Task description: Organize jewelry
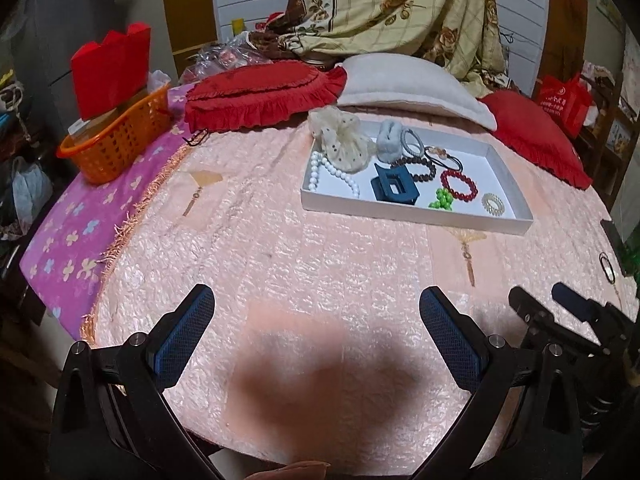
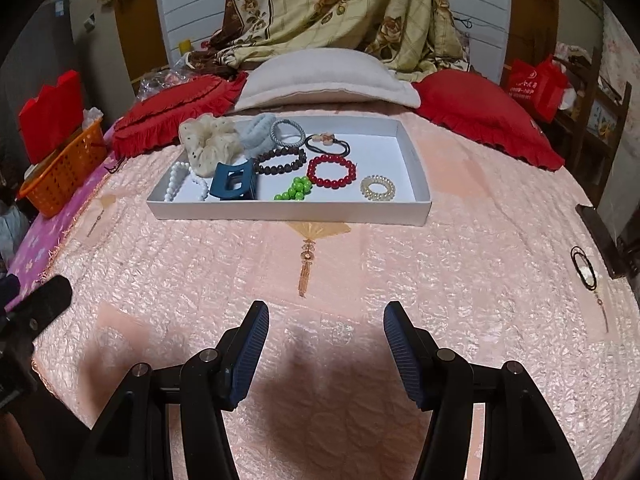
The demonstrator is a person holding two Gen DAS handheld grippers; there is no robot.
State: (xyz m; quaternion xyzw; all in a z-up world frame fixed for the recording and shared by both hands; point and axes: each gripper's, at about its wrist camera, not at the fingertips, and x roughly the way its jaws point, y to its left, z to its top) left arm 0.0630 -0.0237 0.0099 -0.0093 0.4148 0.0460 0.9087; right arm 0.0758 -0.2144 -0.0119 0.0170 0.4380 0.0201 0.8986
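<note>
On the bed [image 2: 360, 272], a white tray [image 2: 288, 210] is seen holding nearly all the jewelry: red bead bracelet [image 2: 331, 171], green beads [image 2: 294, 190], white pearl strand [image 2: 180, 180], blue hair clip [image 2: 232, 186]. One black hair tie [image 2: 584, 268] is left on the bedspread, well apart at the right edge. The task is judged nearly done. Left claw [image 1: 316, 308] and right claw [image 2: 326, 320] are held spread, empty. White print on the red bag [image 2: 536, 84] cannot be read.

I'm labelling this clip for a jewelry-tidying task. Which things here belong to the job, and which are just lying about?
Job:
shallow white cardboard tray
red bead bracelet
white pearl necklace
blue plastic claw clip
black hair tie on the bedspread

Lying about:
orange plastic basket
red ruffled cushions
grey pillow
</note>
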